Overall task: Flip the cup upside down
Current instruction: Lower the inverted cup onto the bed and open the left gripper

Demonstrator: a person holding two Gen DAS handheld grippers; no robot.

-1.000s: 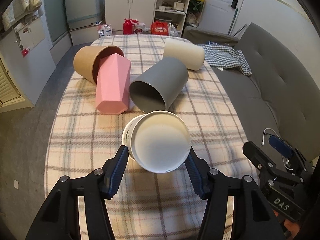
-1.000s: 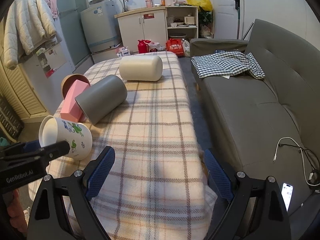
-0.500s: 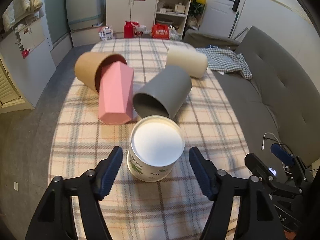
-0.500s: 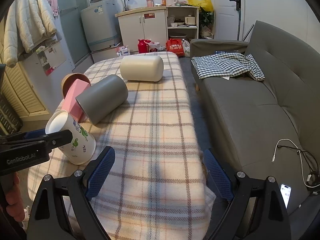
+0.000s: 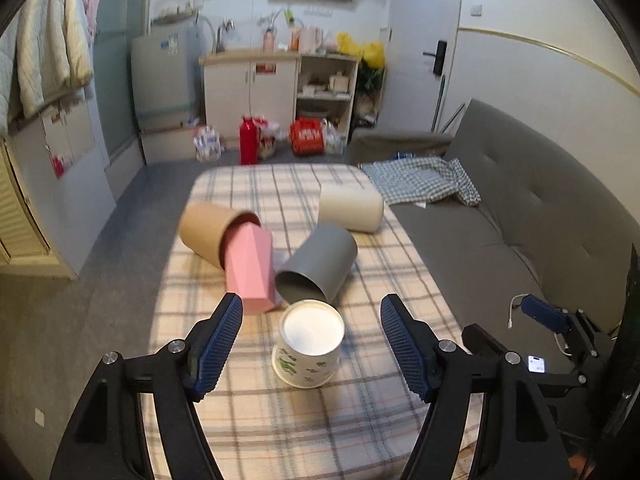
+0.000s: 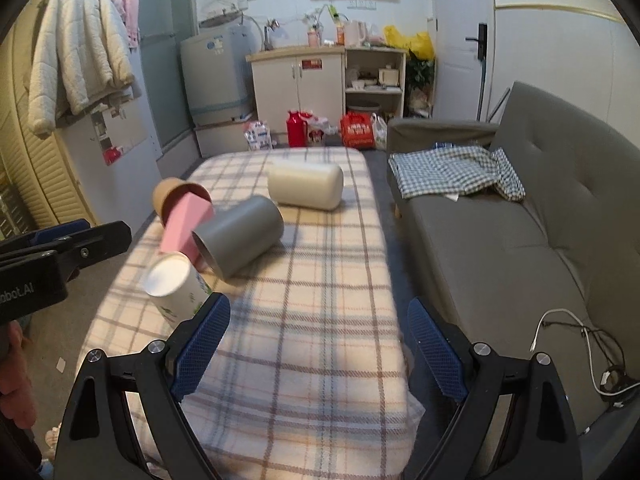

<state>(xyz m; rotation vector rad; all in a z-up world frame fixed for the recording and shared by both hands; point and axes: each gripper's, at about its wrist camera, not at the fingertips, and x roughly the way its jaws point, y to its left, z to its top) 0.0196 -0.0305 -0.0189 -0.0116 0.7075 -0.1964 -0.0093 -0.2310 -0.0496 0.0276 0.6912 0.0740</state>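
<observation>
Vs a sec ago: the printed cup [image 5: 309,350] was tipped up between the left tongs [image 5: 311,340], mouth toward the lens; now it stands base-up, mouth down, on the plaid-covered table [image 5: 304,432], lower centre of the left view. The tongs are spread wide w/ clear gaps both sides, nothing touching the cup, and they've pulled back, since more of the room shows. So the flip looks done for this cup, prob. just the retreat left.

Right view: cup [image 6: 176,288] sits at lower left, just beside the grey cup [image 6: 238,236], which lies on its side. Pink cup [image 5: 250,270], brown cup [image 5: 212,234] & cream cup [image 5: 350,208] also lie on their sides, mid-frame.

Right tongs [image 6: 318,350] also spread, empty, over the table's near edge, bottom of frame.

Writing: "obot.AI" on the left tool's body [image 6: 30,292], far left of the right view. Cup carries green print, too small to read.
</observation>
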